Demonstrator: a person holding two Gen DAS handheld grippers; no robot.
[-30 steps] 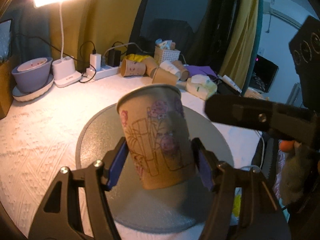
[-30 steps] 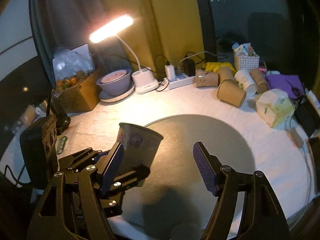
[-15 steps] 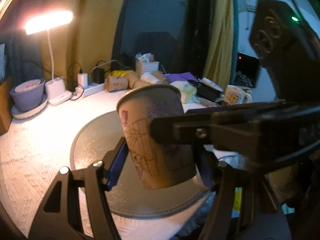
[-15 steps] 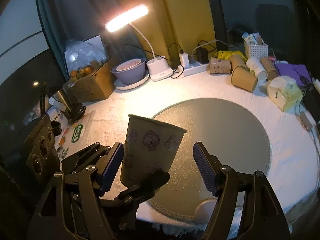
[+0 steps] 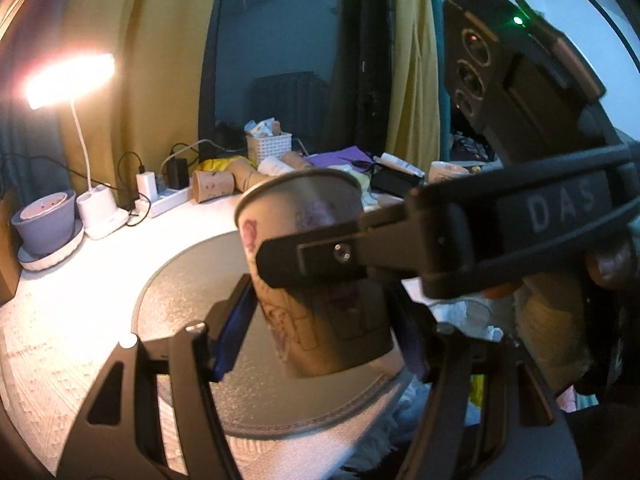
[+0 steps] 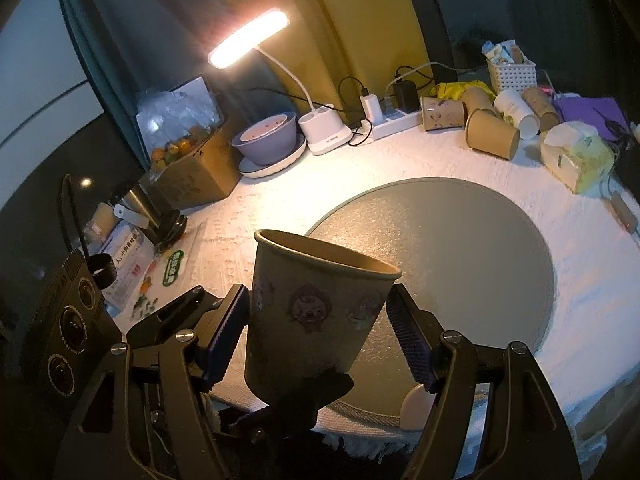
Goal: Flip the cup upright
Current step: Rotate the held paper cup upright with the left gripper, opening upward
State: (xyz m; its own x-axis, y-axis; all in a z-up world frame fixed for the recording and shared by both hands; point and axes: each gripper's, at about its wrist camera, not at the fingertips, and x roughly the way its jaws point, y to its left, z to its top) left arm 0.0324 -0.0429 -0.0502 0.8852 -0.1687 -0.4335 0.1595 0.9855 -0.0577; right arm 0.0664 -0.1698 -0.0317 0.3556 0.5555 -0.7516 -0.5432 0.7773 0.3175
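Observation:
A brown paper cup [image 5: 320, 276] printed with cartoon figures is held in the air above the round grey mat [image 5: 188, 296], rim up and slightly tilted. My left gripper [image 5: 320, 320] is shut on its lower half. In the right wrist view the cup [image 6: 312, 312] stands between the fingers of my right gripper [image 6: 320, 340], whose blue pads [image 6: 406, 340] sit at its sides; the jaws are still wide and a small gap shows on the right. A finger of the right gripper [image 5: 312, 256] crosses in front of the cup in the left wrist view.
The mat [image 6: 460, 248] lies on a white textured cloth. At the back stand a lit desk lamp [image 6: 320, 132], a purple bowl [image 6: 268, 140], a power strip [image 6: 392, 120], several lying paper cups [image 6: 488, 132], a white basket [image 6: 512, 74] and a tissue pack [image 6: 576, 156]. A cardboard box [image 6: 188, 176] is at the left.
The left gripper has lifted the cup higher and toward the near edge of the mat. The right gripper has moved in until its fingers flank the cup.

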